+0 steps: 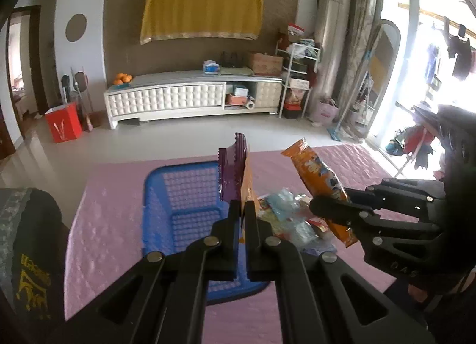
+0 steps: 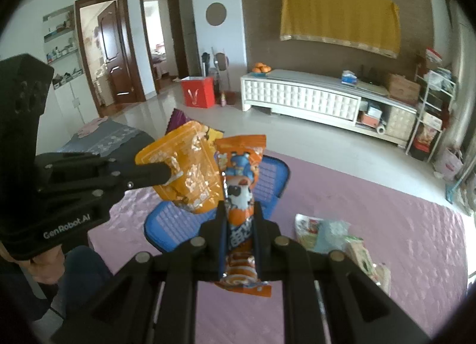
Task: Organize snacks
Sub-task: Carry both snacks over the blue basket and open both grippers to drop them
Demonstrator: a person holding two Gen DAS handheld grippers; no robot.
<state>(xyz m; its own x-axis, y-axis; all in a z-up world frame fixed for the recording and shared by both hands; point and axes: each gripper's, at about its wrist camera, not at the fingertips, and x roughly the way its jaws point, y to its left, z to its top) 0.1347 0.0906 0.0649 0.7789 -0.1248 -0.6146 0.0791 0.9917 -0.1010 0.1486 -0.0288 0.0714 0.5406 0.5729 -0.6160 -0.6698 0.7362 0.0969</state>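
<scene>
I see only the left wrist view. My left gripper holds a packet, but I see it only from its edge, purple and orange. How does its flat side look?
Observer: In the right wrist view, the purple and orange packet in the left gripper shows a broad orange side. It looks see-through, with pale pieces inside.
Operator: And what is printed on the packet in the right gripper?
Observer: The orange cartoon packet, held between the jaws of the right gripper, shows a cartoon figure with dark glasses and a blue top.
Operator: What is farther left in the room, outside my view?
Observer: Wall shelves with small items, beside a doorway with a dark frame.
</scene>
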